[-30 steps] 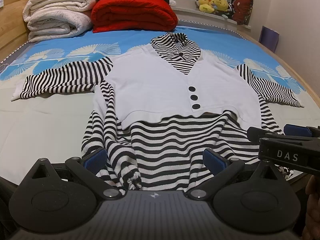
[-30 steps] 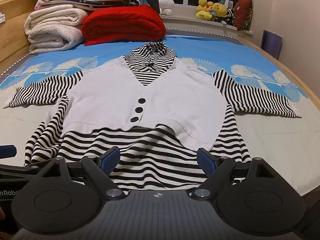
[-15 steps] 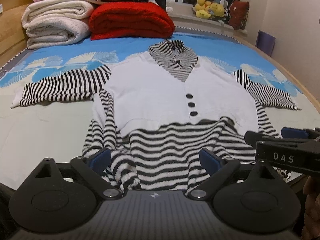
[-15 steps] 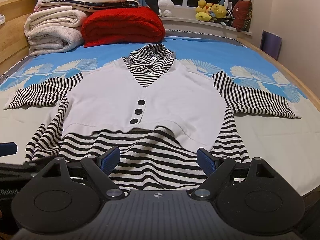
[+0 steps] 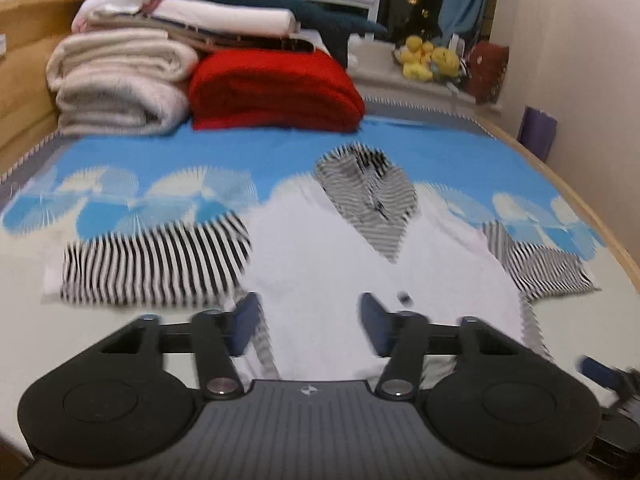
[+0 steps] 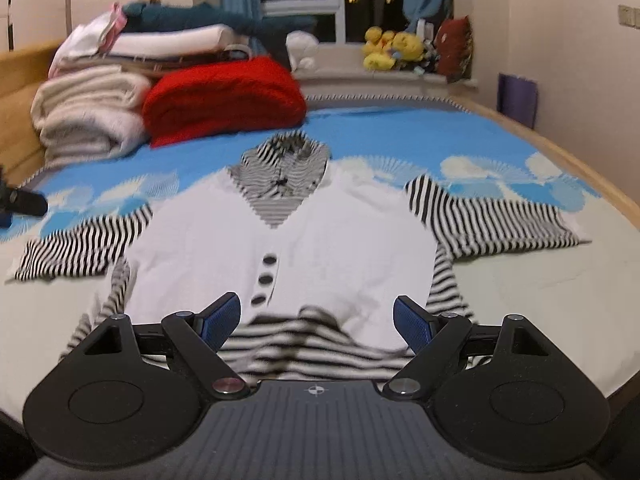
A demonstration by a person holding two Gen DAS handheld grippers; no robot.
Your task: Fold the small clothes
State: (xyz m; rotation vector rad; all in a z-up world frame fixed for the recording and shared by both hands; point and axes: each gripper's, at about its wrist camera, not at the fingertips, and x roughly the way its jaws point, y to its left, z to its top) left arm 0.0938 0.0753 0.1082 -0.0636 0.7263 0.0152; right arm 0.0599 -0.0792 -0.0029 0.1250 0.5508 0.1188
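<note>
Small black-and-white striped knit top with a white buttoned vest front (image 6: 280, 240) lies flat, face up, on the blue-patterned bed (image 6: 400, 136), sleeves spread. We judge it soft, light and floppy, best pinched at hem corners or sleeve cuffs. Our left hand-held gripper (image 5: 310, 324) and right hand-held gripper (image 6: 318, 318) both hover spread, pinching nothing. Only the right view shows the striped hem and all three buttons.

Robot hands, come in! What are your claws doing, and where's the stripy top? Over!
Left claw open, empty. Right claw open, empty. Stripy top spread flat on bed, sleeves out, unfolded. Nothing on it; red blanket beyond the collar.
</note>
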